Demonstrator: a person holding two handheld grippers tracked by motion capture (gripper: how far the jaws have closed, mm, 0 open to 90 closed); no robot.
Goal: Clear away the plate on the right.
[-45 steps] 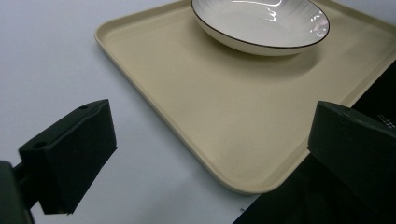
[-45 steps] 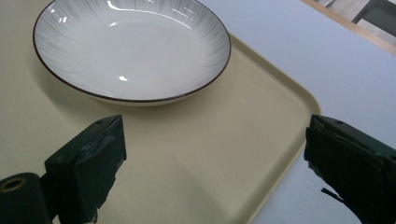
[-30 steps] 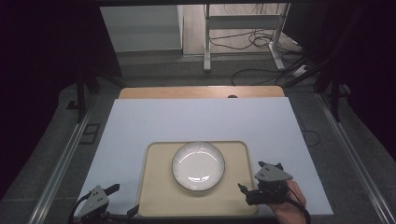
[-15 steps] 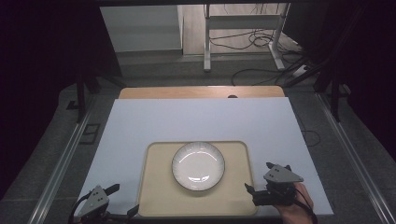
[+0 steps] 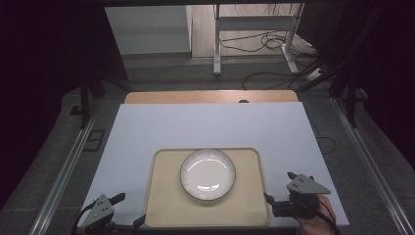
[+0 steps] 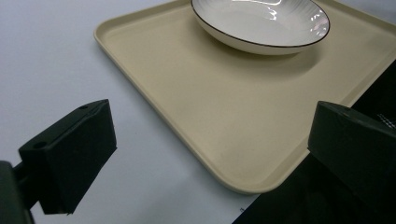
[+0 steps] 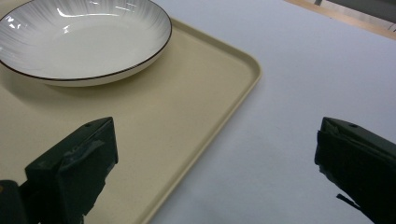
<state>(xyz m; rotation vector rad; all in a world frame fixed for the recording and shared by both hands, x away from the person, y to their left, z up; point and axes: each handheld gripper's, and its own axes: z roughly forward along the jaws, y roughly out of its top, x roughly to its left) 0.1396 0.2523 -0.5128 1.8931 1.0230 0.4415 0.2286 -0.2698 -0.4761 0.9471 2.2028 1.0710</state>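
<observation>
The high view shows a white plate (image 5: 207,174) with a dark rim centred on a beige tray (image 5: 166,205), which lies near the front edge of a white tabletop (image 5: 210,125); the left gripper (image 5: 128,210) sits off the tray's near left corner and the right gripper (image 5: 279,188) just off its right edge, both with jaws spread wide and holding nothing. The right gripper view adds fine grey lines radiating round the plate's inner wall. Beyond the tabletop, cables (image 5: 254,44) trail over the floor.
</observation>
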